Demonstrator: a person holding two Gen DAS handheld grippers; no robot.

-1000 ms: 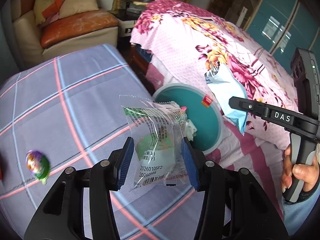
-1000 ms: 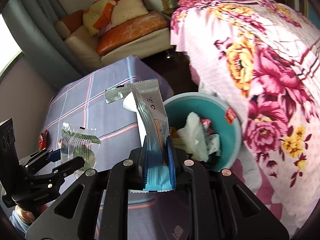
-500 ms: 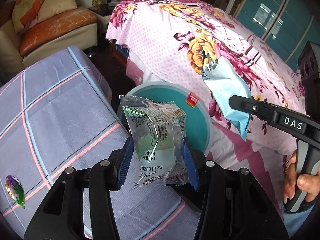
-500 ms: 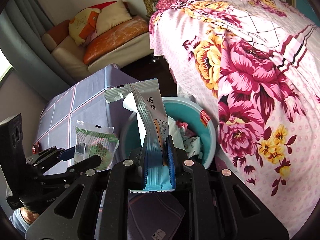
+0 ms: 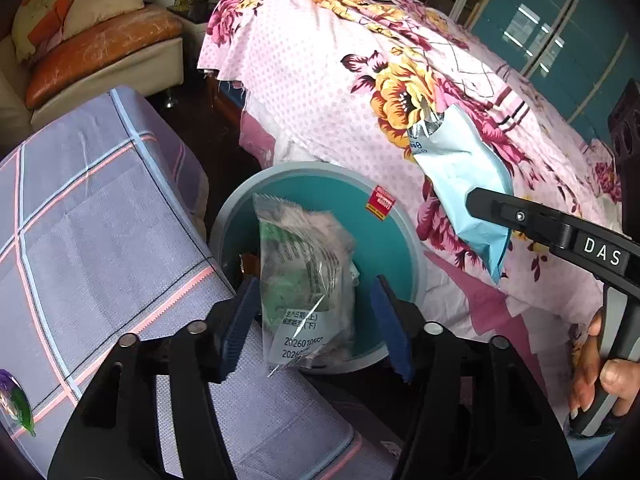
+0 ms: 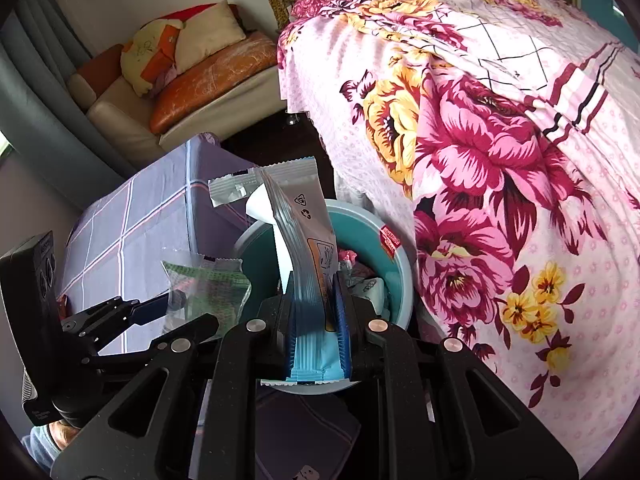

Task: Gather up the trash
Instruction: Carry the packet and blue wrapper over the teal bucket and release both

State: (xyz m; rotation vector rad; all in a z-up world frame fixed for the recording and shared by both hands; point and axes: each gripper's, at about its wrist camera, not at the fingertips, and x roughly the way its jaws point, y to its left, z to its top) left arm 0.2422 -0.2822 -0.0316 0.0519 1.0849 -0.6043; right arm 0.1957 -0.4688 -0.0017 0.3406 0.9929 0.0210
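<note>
The clear wrapper [image 5: 306, 280] hung blurred above the bin [image 5: 394, 248], between the left gripper [image 5: 316, 320]'s opening jaws, apparently dropping in. The right gripper [image 6: 316, 320] pinched a blue packet [image 6: 304, 248] over the bin; letting it go seemed next.

Floral-covered bed [image 5: 360, 80], orange-cushioned sofa [image 5: 100, 52], teal cabinets [image 5: 560, 40].

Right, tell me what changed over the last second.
Both grippers moved over the round teal plastic bin. The left gripper jaws are opening, releasing the clear green-printed plastic wrapper above it. The right gripper stays clamped on the light blue foil packet.
</note>
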